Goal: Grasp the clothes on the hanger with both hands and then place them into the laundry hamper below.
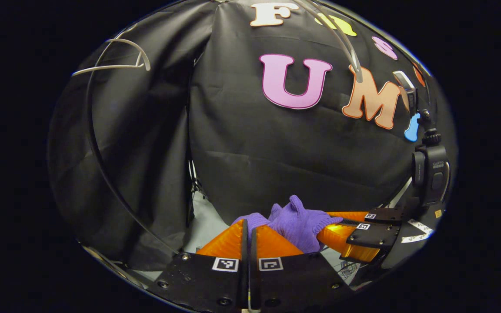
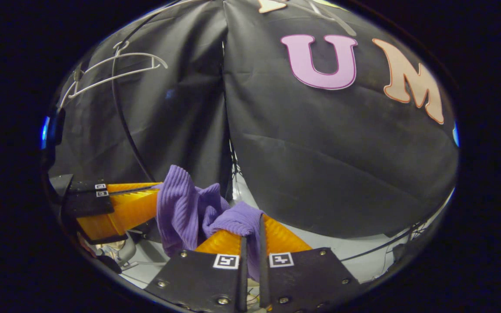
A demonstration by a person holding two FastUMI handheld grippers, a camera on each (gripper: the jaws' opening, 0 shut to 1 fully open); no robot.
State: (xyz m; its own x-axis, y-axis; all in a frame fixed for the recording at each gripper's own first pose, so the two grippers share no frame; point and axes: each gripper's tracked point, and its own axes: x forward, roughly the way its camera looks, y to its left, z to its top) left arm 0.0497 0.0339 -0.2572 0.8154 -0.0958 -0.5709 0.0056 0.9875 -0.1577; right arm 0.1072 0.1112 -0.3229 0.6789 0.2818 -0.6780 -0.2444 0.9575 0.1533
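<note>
the purple knit garment (image 2: 189, 208) is off the hanger (image 2: 115, 69), which hangs bare high up against the black cloth wall (image 2: 320, 152), well above the garment. the cloth is bunched between the two tools. in the right gripper view, the right hand-held gripper (image 2: 250, 228) has its fingers drawn narrow with a fold of the garment pinched between them, the knit draped over the tips. just beside the garment, on its far side, the left hand-held gripper (image 2: 146, 198) reaches in and its fingers look closed into the cloth too. in the left gripper view, the left hand-held gripper (image 1: 248, 230) shows its fingers nearly together with a bit of purple knit at the tips, so it appears to be holding the garment (image 1: 296, 221), and the right hand-held gripper (image 1: 337, 230) lies just beside the bundle.

the hamper is somewhere below the garment, so the drop has to be aimed with care. the left grip looks thin, only a small edge of knit, and it could slip if the hands pull apart or swing fast. loose folds hanging under the bundle could catch a rim or spill outside if the release comes too soon or off centre. opening one side before the other may drag the cloth sideways.
</note>
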